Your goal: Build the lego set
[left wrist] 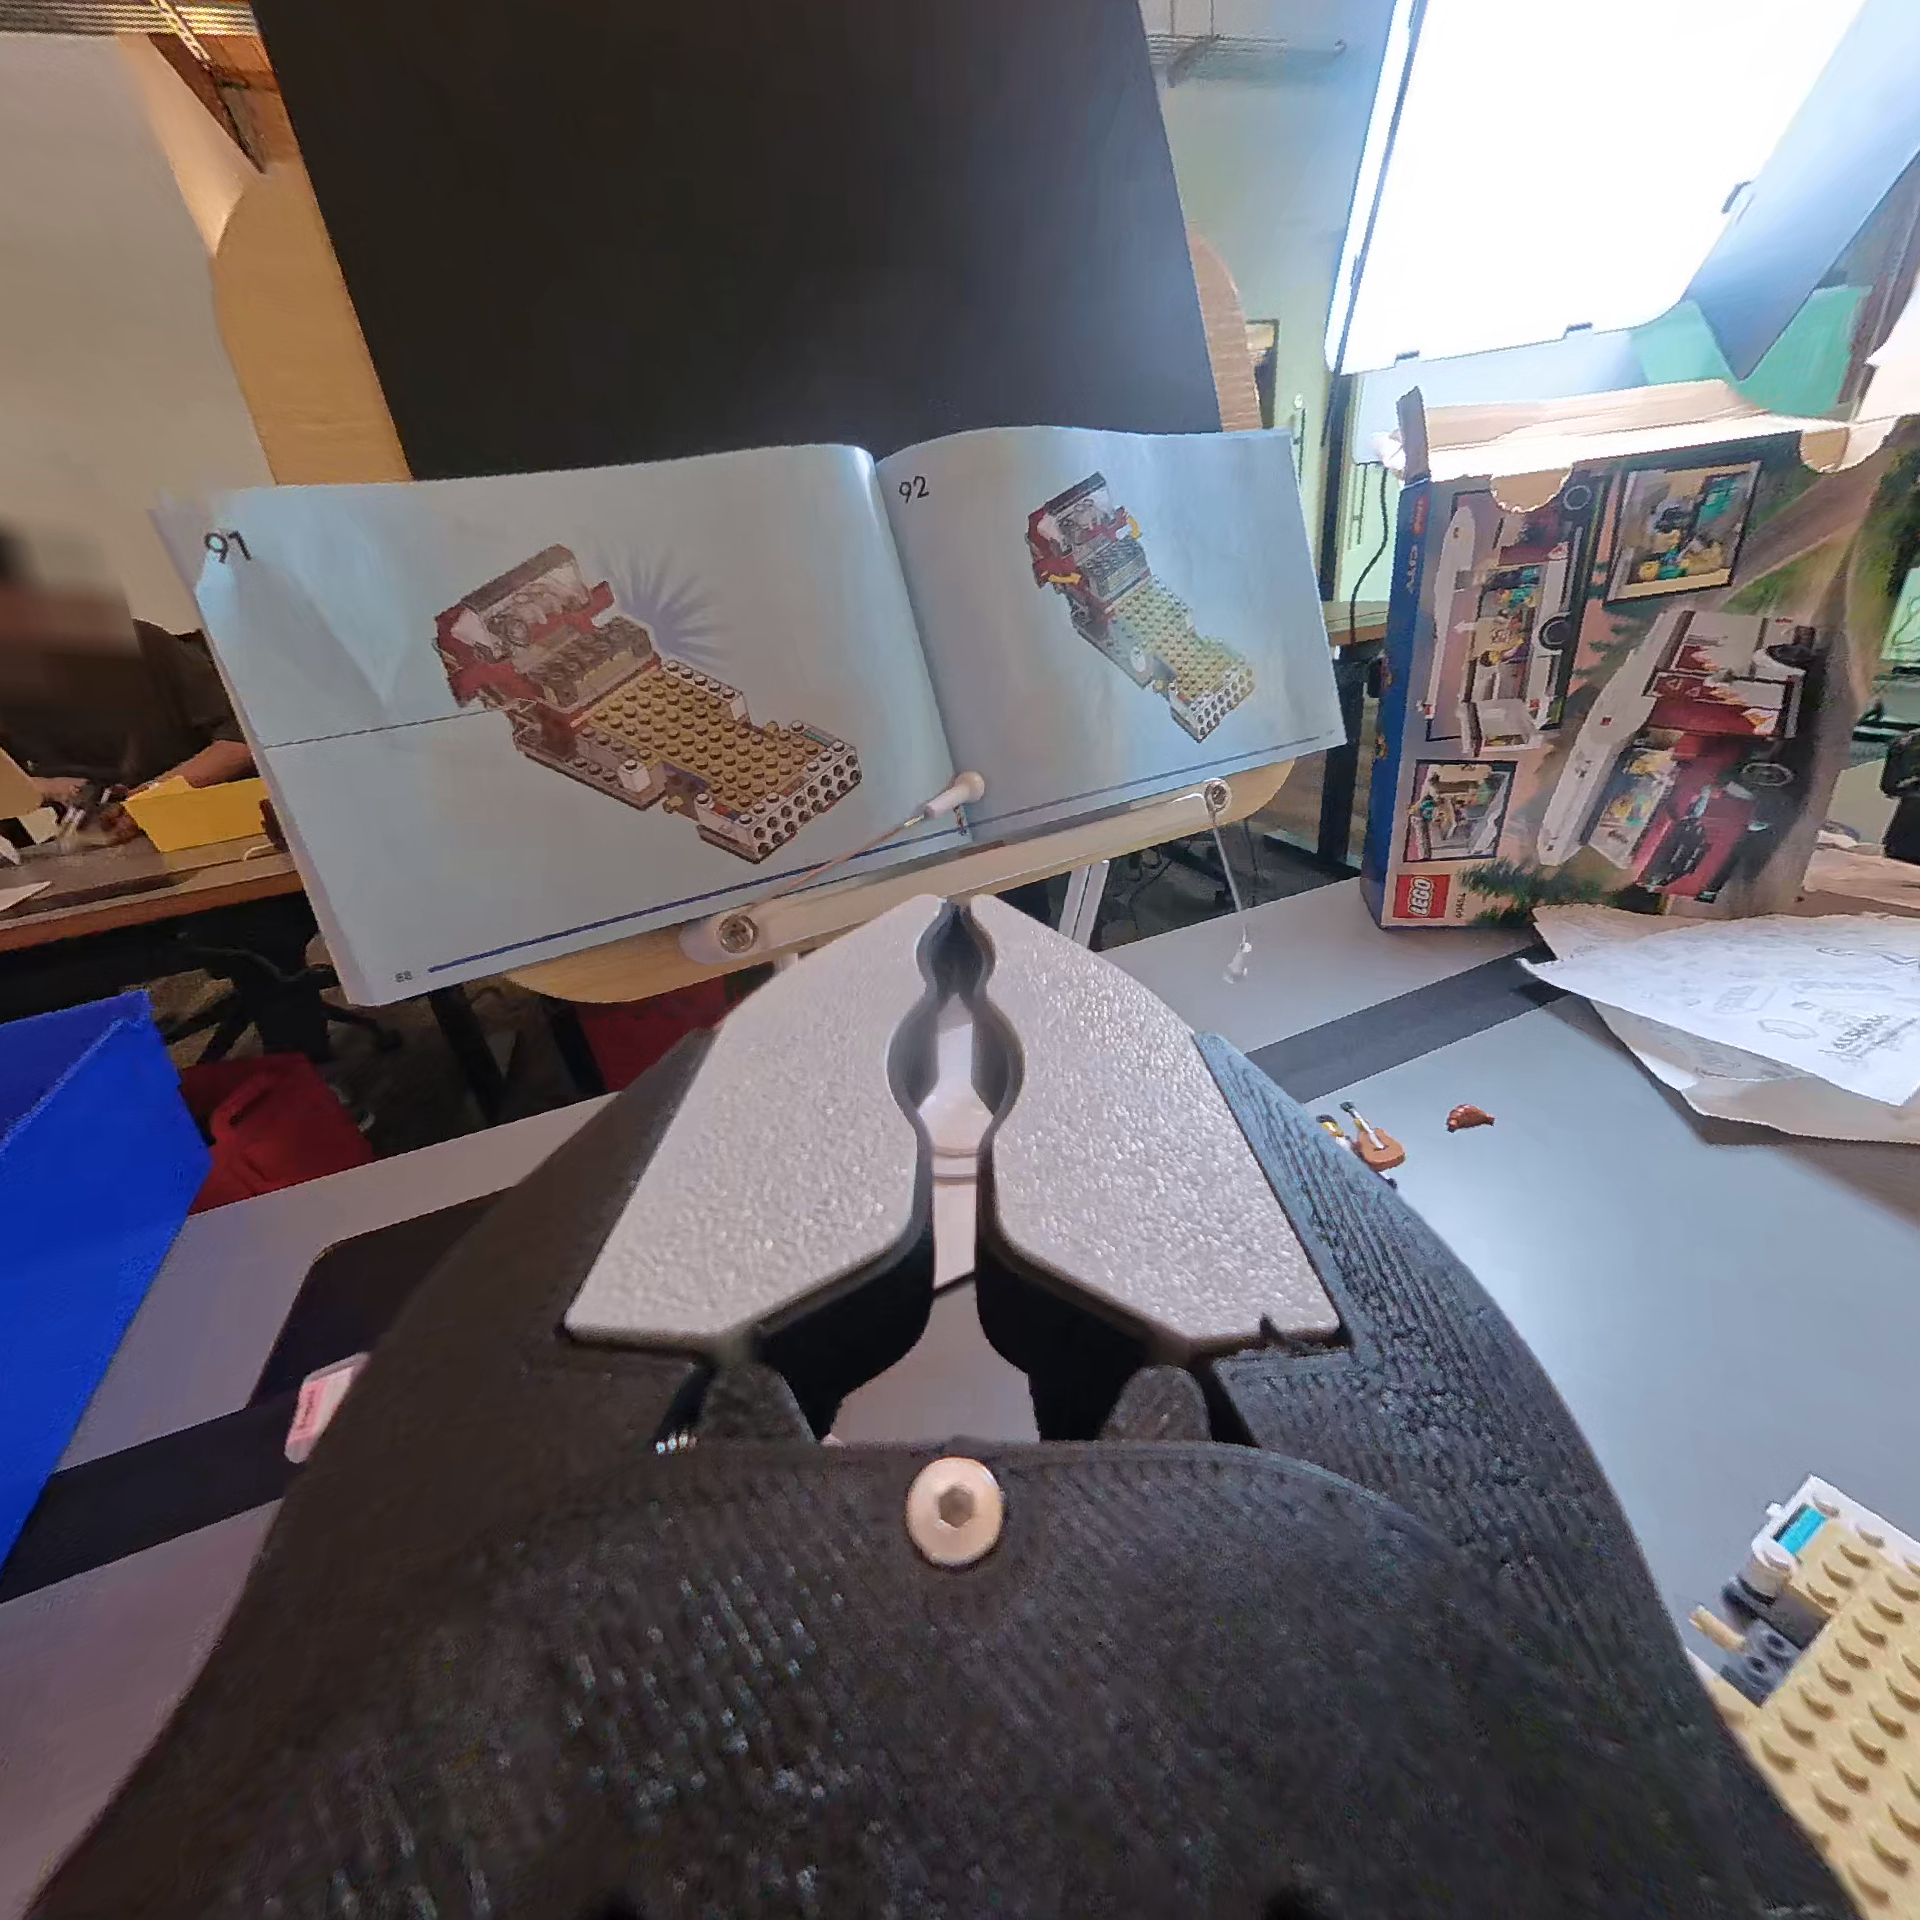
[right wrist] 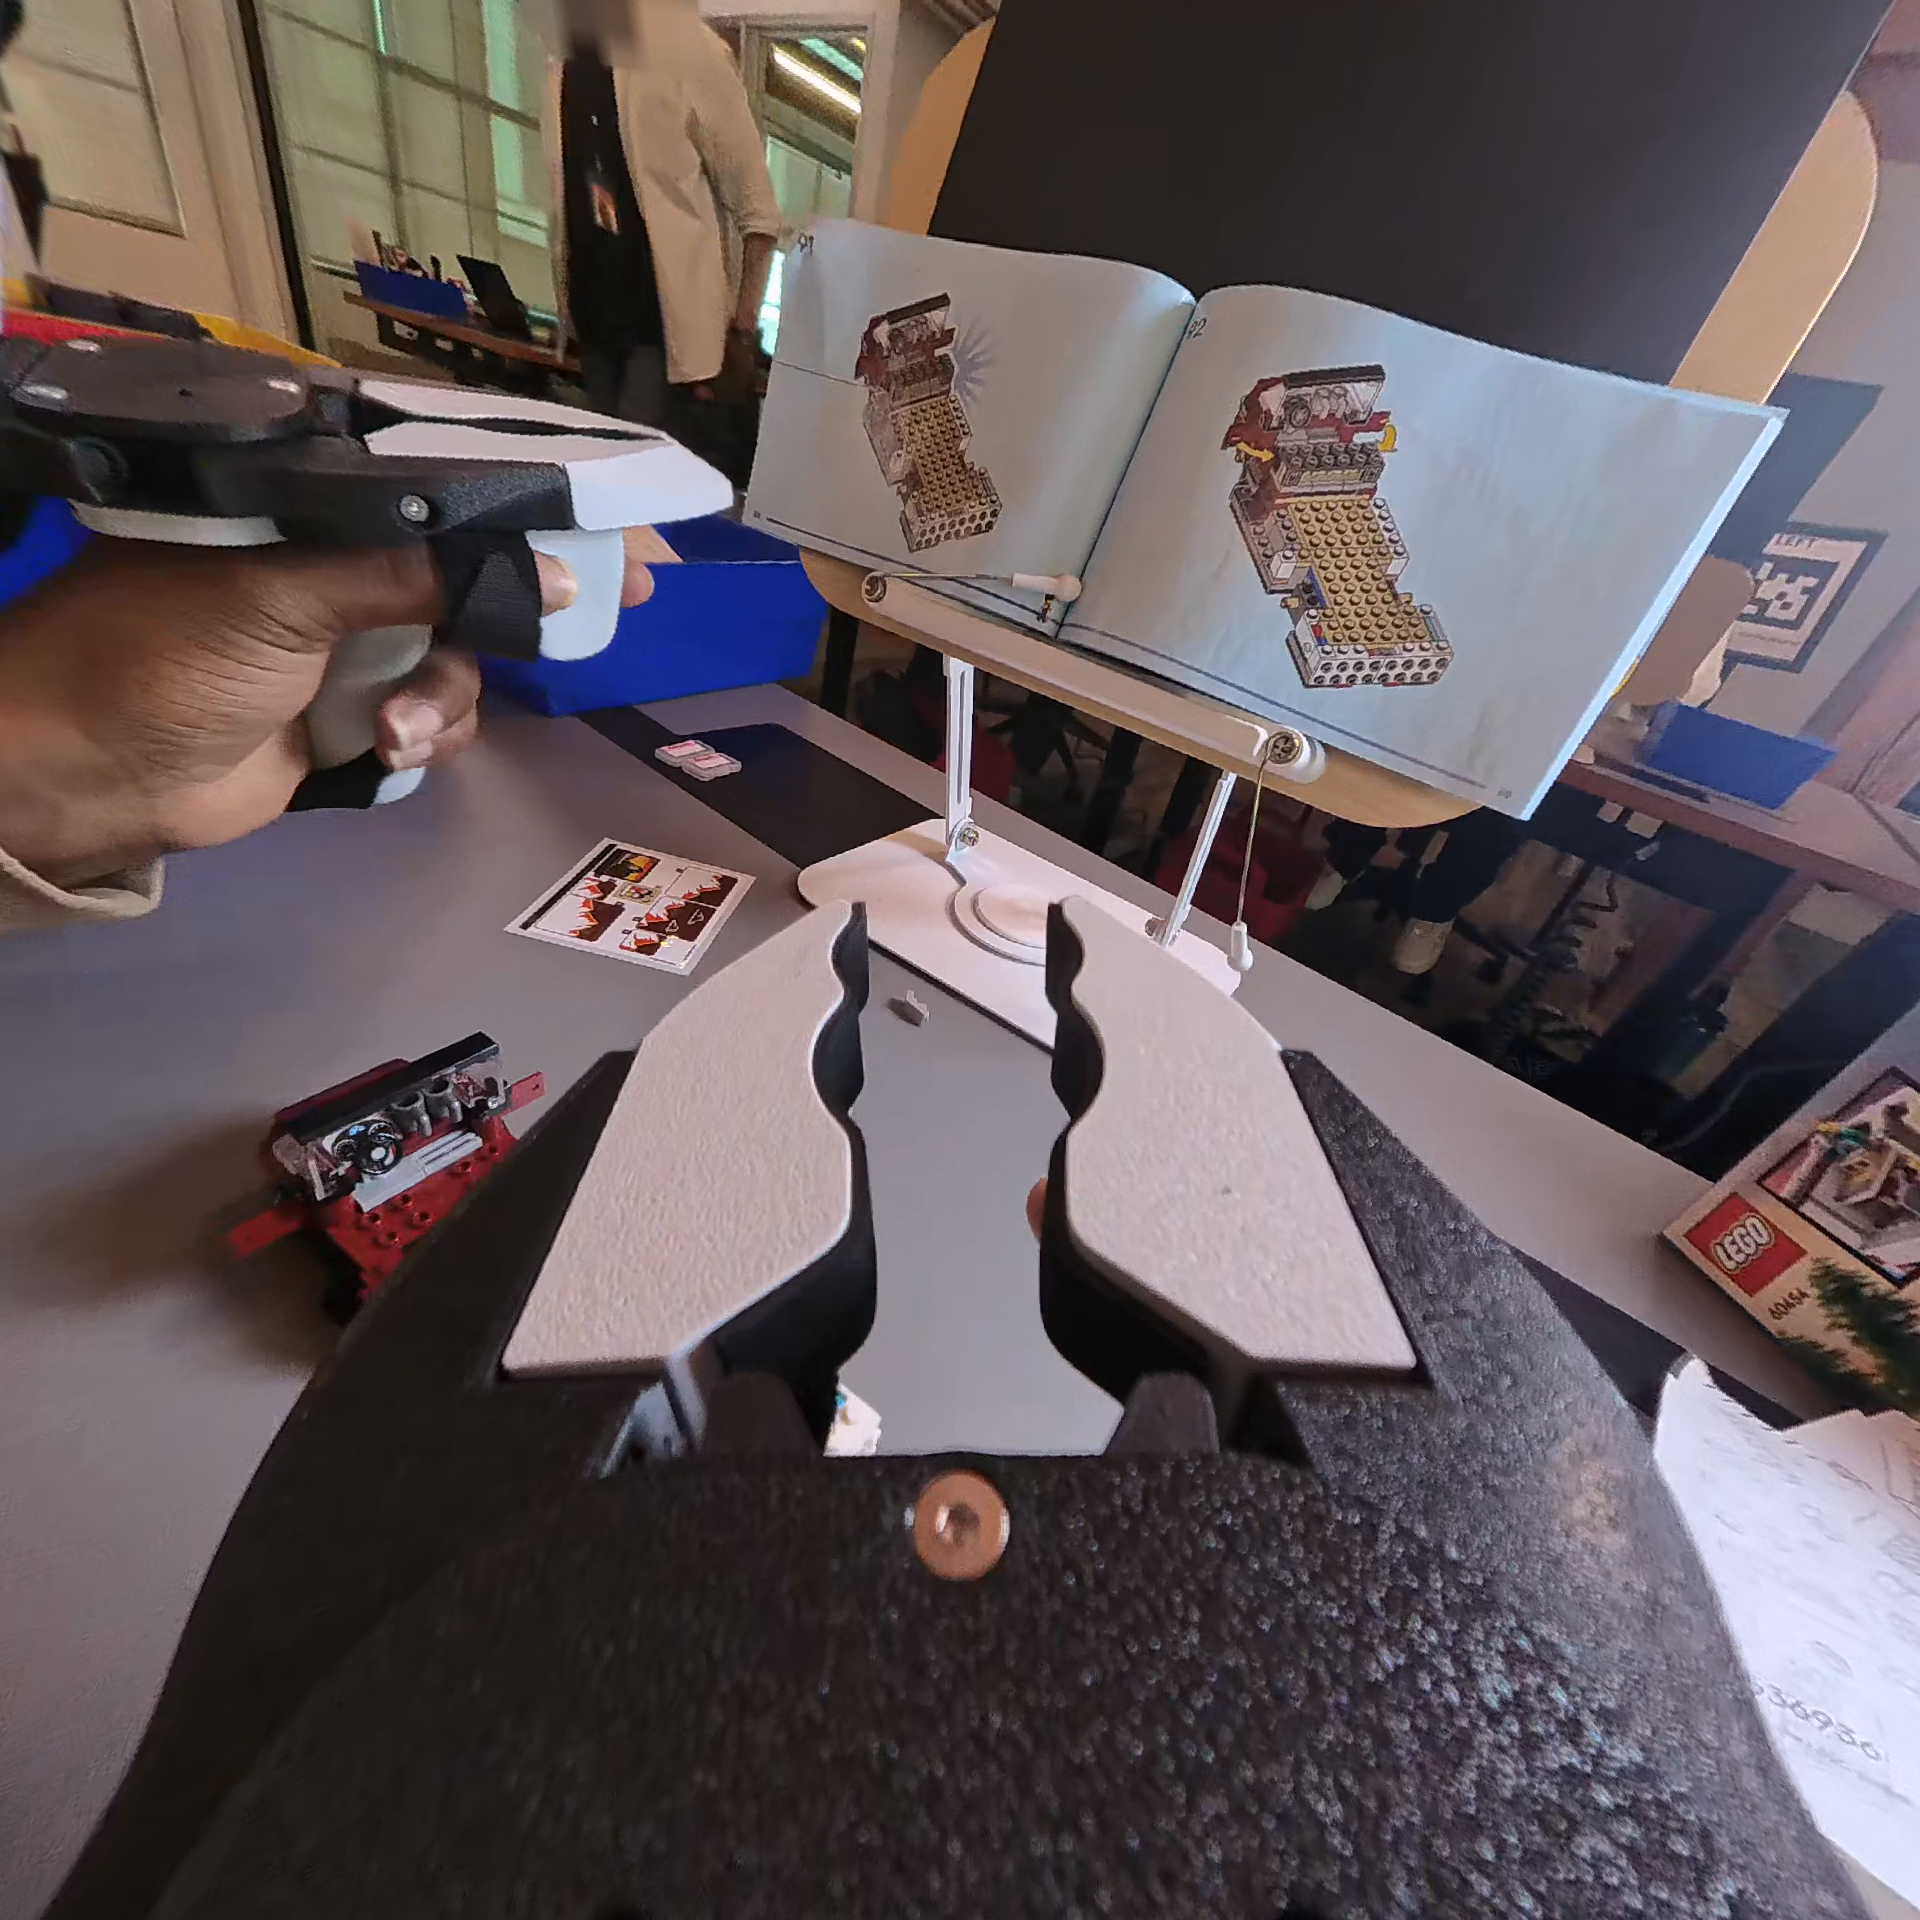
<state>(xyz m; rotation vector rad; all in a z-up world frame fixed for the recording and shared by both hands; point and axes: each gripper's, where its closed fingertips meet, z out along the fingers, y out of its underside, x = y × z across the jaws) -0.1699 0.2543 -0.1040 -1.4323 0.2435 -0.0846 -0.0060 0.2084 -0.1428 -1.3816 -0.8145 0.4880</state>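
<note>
Left wrist view: left gripper (left wrist: 957, 920) jaws closed tip to tip, nothing between them, raised just below the book stand (left wrist: 935, 883) ledge holding the open instruction booklet (left wrist: 582, 707). Toy box (left wrist: 1600, 675) right of the stand.

Right wrist view: right gripper (right wrist: 956, 935) jaws apart, empty, above a small grey piece (right wrist: 910, 1007) lying before the stand's base. Sticker sheet (right wrist: 634, 904) and red brick assembly (right wrist: 395, 1153) left of the stand.

Grey table (right wrist: 260, 997): sticker sheet (right wrist: 632, 906), stand base (right wrist: 914, 883), perhaps truck cab (right wrist: 384, 1153).
</note>
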